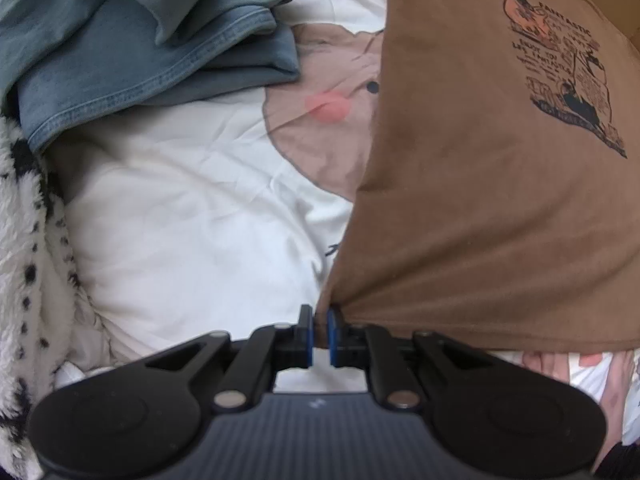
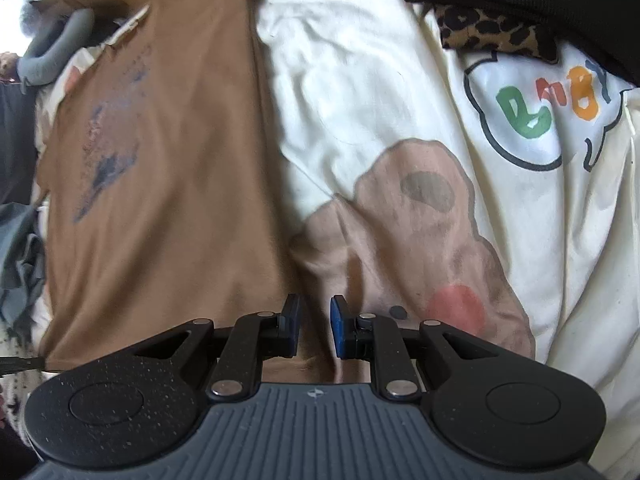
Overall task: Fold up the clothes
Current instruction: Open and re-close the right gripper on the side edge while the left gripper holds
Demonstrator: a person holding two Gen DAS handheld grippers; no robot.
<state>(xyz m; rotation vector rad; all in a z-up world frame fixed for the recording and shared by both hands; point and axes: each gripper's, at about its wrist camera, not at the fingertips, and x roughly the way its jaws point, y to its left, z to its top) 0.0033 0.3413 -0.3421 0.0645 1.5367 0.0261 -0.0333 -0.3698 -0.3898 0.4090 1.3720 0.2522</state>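
Left gripper [image 1: 319,330] jaws clamp our brown shirt [image 1: 500,200] corner at six o'clock, pinning it; right gripper [image 2: 315,328] jaws apart, empty.

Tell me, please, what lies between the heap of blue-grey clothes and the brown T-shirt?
In the left wrist view, only bare bedcover separates the blue-grey clothes from the brown T-shirt: white fabric printed with a tan cartoon face and pink cheek.

Brown shirt [image 2: 168,168] print blurred, shirt top cut off
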